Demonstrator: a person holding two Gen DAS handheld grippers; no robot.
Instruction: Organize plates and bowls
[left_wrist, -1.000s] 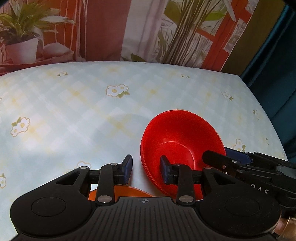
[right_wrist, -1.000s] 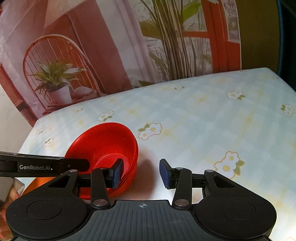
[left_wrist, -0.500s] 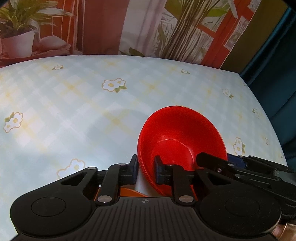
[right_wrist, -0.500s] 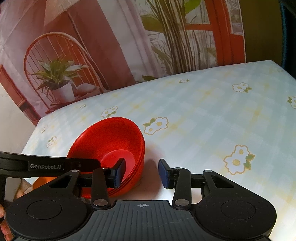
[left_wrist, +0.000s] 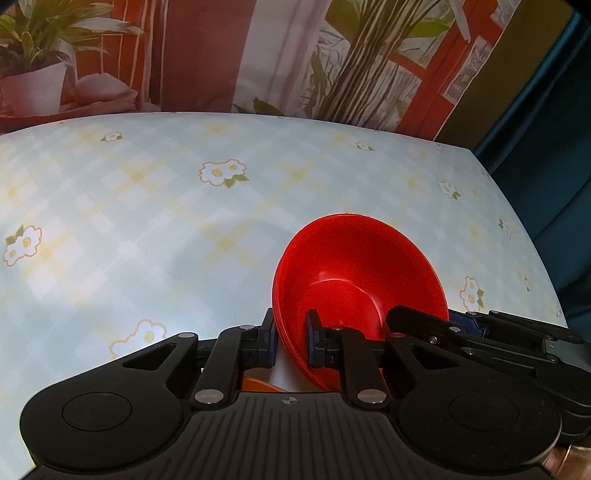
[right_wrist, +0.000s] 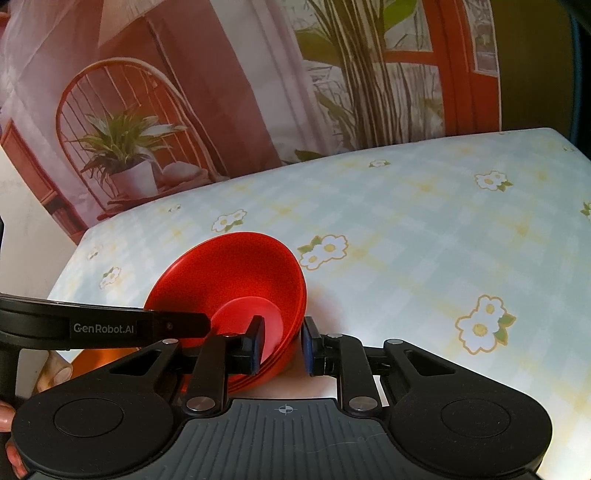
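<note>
**Both grippers on the red bowls**

The stack of red bowls (left_wrist: 354, 280) sits near the front edge of the table (left_wrist: 147, 229), tipped up a little on the side nearest me. The left gripper (left_wrist: 291, 341) has its jaws clenched on the near-left rim, one pad outside the wall and one inside. The right gripper (right_wrist: 282, 345) straddles the opposite rim, and its jaws are closing with the bowl wall between them; the inner pad looks to be against the red, while the outer one seems to stand a sliver off, though I cannot be sure.

To my eye this is the grasp step, with the lift not yet begun. The next move calls for the right grip to firm up, then both hands raising together and level, or the nested bowls may slide apart or tilt out.

An orange plate (left_wrist: 258, 384) peeps out beneath the left gripper, just beside the bowls; it may well be where they belong, or it may foul the lift. The rest of the flowered tablecloth is bare, with a printed backdrop (right_wrist: 184, 92) behind.
</note>
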